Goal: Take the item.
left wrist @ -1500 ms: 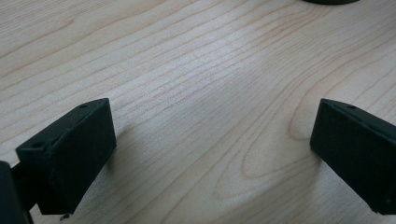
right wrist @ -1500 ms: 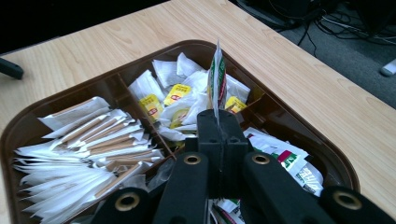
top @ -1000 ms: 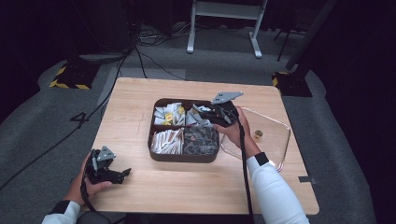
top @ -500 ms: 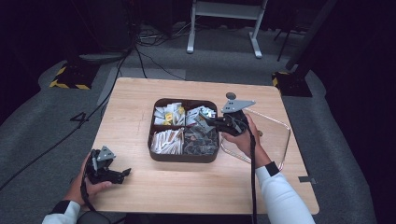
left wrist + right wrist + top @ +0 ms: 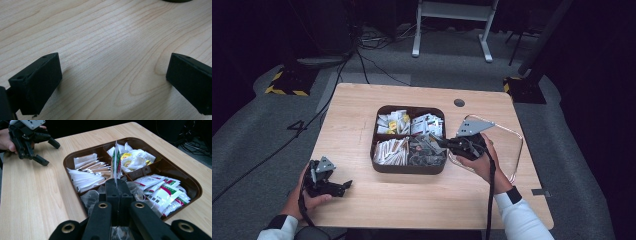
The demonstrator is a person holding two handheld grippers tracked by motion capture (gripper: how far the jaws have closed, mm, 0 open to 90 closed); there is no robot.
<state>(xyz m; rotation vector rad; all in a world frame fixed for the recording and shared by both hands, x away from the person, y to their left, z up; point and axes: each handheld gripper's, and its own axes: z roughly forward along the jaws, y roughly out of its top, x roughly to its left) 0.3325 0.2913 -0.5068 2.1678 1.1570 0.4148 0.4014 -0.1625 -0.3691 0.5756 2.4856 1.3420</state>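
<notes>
Wooden table (image 5: pixel 422 197) on grey carpet (image 5: pixel 257 140), dark room. Left gripper (image 5: pixel 343 186) jaws wide, empty. Right gripper (image 5: pixel 116 181) clamps a packet (image 5: pixel 116 162) over the tray (image 5: pixel 409 167).

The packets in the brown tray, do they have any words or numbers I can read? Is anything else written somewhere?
"4": white number on the grey floor, left of the table.
Packet held in the right tool: green and red print, too blurred to read.
Red and green packets in the tray: print too small to read.
Yellow-labelled packets: unreadable.
</notes>
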